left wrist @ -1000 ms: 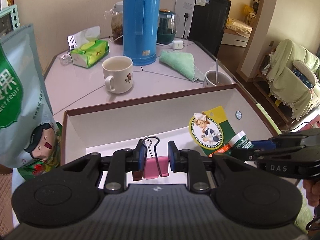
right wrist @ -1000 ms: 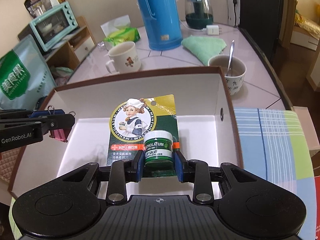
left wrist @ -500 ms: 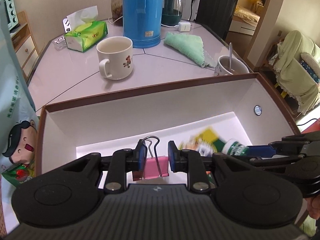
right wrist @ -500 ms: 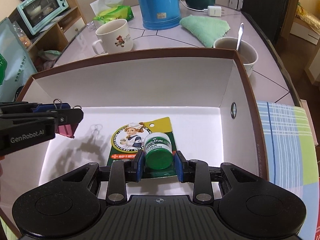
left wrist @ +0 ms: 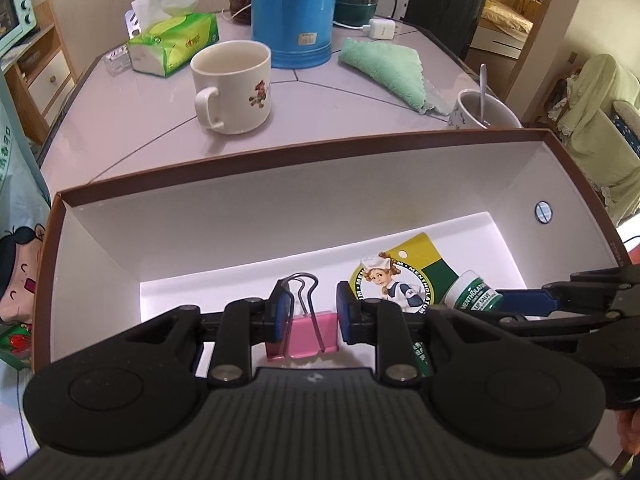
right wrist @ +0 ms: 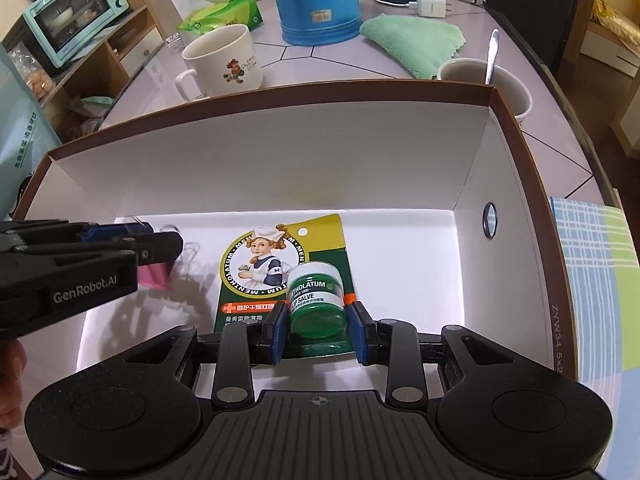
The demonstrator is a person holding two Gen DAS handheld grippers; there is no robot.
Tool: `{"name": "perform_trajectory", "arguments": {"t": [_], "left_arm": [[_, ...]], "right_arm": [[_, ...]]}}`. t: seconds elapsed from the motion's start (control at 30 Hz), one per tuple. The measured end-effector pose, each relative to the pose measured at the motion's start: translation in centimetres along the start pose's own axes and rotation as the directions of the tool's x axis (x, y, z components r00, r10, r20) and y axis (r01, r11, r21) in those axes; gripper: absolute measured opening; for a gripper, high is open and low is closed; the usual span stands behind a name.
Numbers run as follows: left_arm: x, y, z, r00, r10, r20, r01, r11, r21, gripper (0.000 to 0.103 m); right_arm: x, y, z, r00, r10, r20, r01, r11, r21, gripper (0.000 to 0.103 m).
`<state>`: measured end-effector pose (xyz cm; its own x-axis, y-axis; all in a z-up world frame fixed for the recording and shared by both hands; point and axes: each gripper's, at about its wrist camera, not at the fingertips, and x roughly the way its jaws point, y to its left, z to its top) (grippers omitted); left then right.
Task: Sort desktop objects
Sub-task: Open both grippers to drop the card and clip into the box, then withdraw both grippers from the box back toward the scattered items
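A brown-rimmed white box [left wrist: 280, 156] [right wrist: 272, 96] stands on the table. My left gripper [left wrist: 309, 316] is shut on a pink binder clip [left wrist: 310, 332] and holds it low inside the box at its left; the clip also shows in the right wrist view [right wrist: 156, 274]. My right gripper [right wrist: 318, 330] is shut on a green lip salve jar [right wrist: 316, 300] fixed to a green and yellow card [right wrist: 276, 264], low over the box floor. From the left wrist view the jar [left wrist: 474, 294] and card [left wrist: 400, 276] lie right of the clip.
Behind the box are a cream mug [left wrist: 232, 84], a blue thermos [left wrist: 292, 12], a green tissue pack [left wrist: 172, 42], a green cloth [left wrist: 384, 68] and a cup with a spoon [right wrist: 486, 80]. A snack bag [left wrist: 16, 240] stands left; a plaid cloth [right wrist: 592, 280] lies right.
Both grippers have moved down and forward into the box with their loads. The salve card has gone from above the rim to just over the floor.
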<state>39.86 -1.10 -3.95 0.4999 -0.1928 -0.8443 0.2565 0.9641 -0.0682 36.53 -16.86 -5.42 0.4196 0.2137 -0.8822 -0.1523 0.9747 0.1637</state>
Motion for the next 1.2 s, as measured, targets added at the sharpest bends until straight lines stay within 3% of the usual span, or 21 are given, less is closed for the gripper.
{"name": "perform_trajectory", "arguments": {"t": [0.03,0.07,0.13,0.27,0.5,1.2], "left_arm": [[0.1,0.0,0.0,1.000,0.002,-0.002,-0.002,1.000,-0.002,0.021],[0.1,0.0,0.0,1.000,0.008,-0.003,-0.008,1.000,-0.003,0.026],[0.0,0.1,0.0,1.000,0.010,-0.002,-0.010,1.000,-0.003,0.032],[-0.6,0.2,-0.1,1.000,0.012,-0.006,-0.012,1.000,-0.012,0.037],[-2.2,0.4,-0.9,0.999,0.040,-0.035,-0.041,0.999,-0.022,0.055],[-7.8,-0.2,-3.2,0.994,0.106,-0.001,-0.106,0.992,-0.066,0.063]], "right_arm": [[-0.1,0.0,0.0,1.000,-0.002,0.000,0.002,1.000,0.002,0.065],[-0.4,0.0,-0.1,1.000,-0.003,0.014,0.003,1.000,0.002,0.082],[-0.9,0.1,-0.2,0.999,-0.003,0.032,0.003,1.000,-0.007,0.082],[-1.2,0.2,-0.4,1.000,0.005,0.004,-0.005,1.000,-0.009,0.082],[-1.6,0.5,-0.9,0.999,-0.002,-0.042,0.002,1.000,-0.009,0.082],[-3.9,1.1,-3.1,0.999,-0.017,-0.045,0.017,1.000,-0.005,0.082]]}}
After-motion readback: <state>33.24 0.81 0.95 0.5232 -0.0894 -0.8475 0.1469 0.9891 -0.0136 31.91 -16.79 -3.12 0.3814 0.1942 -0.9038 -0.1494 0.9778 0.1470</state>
